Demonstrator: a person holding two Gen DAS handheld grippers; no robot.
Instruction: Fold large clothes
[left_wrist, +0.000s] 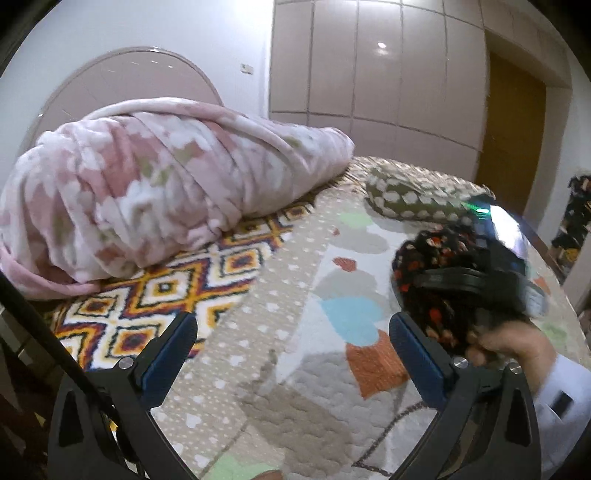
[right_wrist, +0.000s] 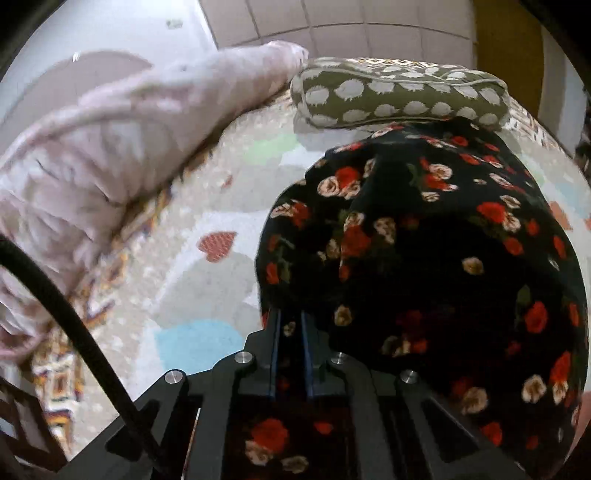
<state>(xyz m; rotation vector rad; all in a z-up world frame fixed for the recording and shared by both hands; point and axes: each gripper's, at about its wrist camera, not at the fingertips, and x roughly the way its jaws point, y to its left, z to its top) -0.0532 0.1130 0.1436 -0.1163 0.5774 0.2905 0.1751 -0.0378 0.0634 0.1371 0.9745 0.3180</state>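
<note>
A right gripper (right_wrist: 291, 325) with black fingers and blue pads pinches a black garment (right_wrist: 424, 258) printed with red and cream roses. The cloth bunches up over the closed fingers and fills the right half of the view. It hangs over a quilted bedspread (right_wrist: 192, 266) patterned with hearts. Behind the garment lies an olive pillow (right_wrist: 399, 96) with white spots. A pink blanket (right_wrist: 110, 140) is heaped on the left, blurred.

I see a bedroom at home: a bed (left_wrist: 295, 332) with a pink blanket (left_wrist: 155, 184), a pillow (right_wrist: 399, 96), and tall closets (left_wrist: 376, 74).
</note>
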